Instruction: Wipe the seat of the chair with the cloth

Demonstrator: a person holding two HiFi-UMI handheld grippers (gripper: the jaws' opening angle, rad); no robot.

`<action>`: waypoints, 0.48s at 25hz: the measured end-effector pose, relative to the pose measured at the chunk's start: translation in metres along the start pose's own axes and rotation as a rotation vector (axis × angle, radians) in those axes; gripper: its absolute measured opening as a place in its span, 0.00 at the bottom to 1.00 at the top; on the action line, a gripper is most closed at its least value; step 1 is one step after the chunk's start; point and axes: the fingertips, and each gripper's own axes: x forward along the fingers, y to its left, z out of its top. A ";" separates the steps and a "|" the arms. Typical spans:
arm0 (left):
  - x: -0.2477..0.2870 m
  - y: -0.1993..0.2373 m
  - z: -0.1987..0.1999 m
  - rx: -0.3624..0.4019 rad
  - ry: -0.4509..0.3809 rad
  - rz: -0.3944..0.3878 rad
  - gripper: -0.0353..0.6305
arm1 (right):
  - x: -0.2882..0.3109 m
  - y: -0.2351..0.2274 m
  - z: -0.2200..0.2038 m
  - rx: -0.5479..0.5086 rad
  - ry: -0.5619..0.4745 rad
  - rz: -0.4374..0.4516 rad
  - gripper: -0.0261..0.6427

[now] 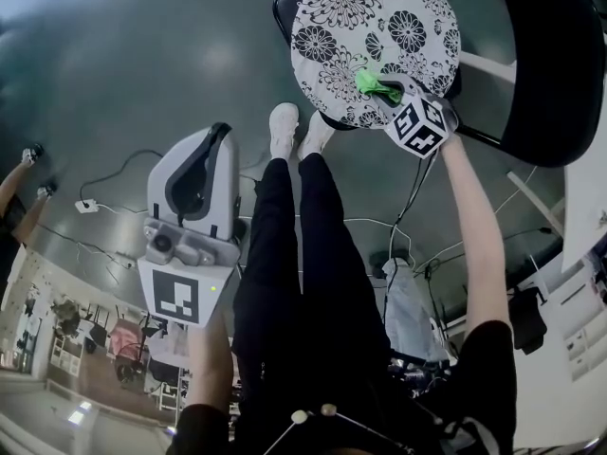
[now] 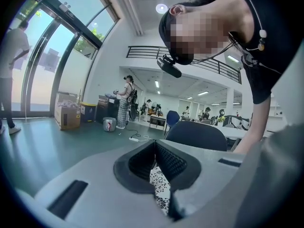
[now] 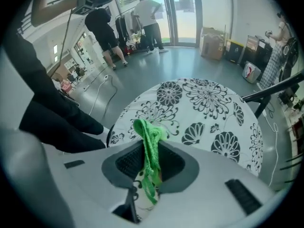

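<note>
pinching the limp, light green cloth (image 3: 145, 131) by its bunched middle, the right tongs (image 3: 148, 148) hang over the round floral-fabric chair seat (image 3: 209, 103); left tongs (image 2: 155, 151) closed together, empty.

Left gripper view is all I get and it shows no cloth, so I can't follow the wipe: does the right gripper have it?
Observer: Yes. The right gripper is shut on a green cloth, which sticks out past the jaws.
Operator: Is it over the seat?
Observer: Yes. In the head view the cloth is near the floral seat's edge closest to the person. Whether they touch cannot be told.
Operator: And my own side?
Observer: The left gripper is off the seat, over the floor beside the person's legs.
</note>
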 end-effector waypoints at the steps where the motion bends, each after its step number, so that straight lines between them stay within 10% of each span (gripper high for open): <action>1: 0.001 -0.001 0.000 0.000 -0.001 -0.003 0.06 | 0.001 0.012 -0.003 -0.006 0.001 0.019 0.17; 12: -0.002 0.000 -0.002 -0.003 0.003 0.001 0.06 | 0.006 0.100 -0.023 0.011 0.015 0.170 0.17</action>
